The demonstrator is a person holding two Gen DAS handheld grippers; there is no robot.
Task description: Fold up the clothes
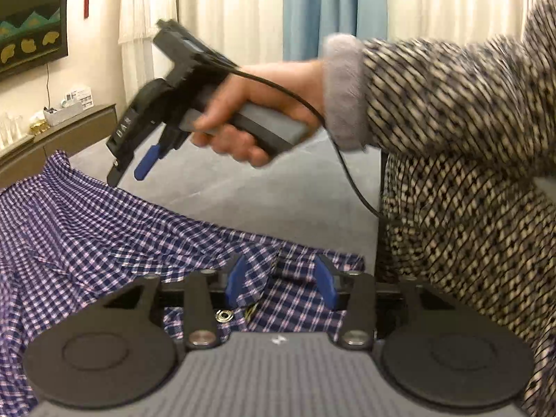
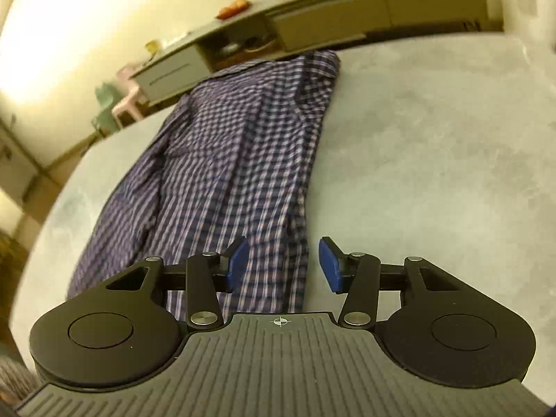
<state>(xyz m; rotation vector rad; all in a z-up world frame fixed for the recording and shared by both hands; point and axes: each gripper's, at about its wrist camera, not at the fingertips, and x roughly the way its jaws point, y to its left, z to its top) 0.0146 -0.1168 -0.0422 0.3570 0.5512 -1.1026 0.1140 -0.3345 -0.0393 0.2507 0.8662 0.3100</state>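
A blue-and-white checked shirt (image 1: 104, 229) lies spread on the grey table (image 1: 243, 187). My left gripper (image 1: 282, 279) sits low over the shirt's near edge, jaws apart. Loose cloth with a metal snap (image 1: 224, 315) lies between its blue pads (image 1: 238, 276), which do not press on it. In the right wrist view the shirt (image 2: 236, 160) runs away from me in a long strip. My right gripper (image 2: 283, 264) hangs open above its near end, one pad over cloth, the other over bare table (image 2: 434, 173). The left wrist view also shows the right gripper (image 1: 130, 173) in a hand, above the shirt.
A person's patterned sleeve (image 1: 451, 139) and body fill the right side, with a black cable (image 1: 333, 139) hanging from the hand. A low sideboard (image 2: 312, 24) with small items stands past the table's far edge, with pastel stools (image 2: 118, 104) beside it. Curtains (image 1: 312, 7) hang behind.
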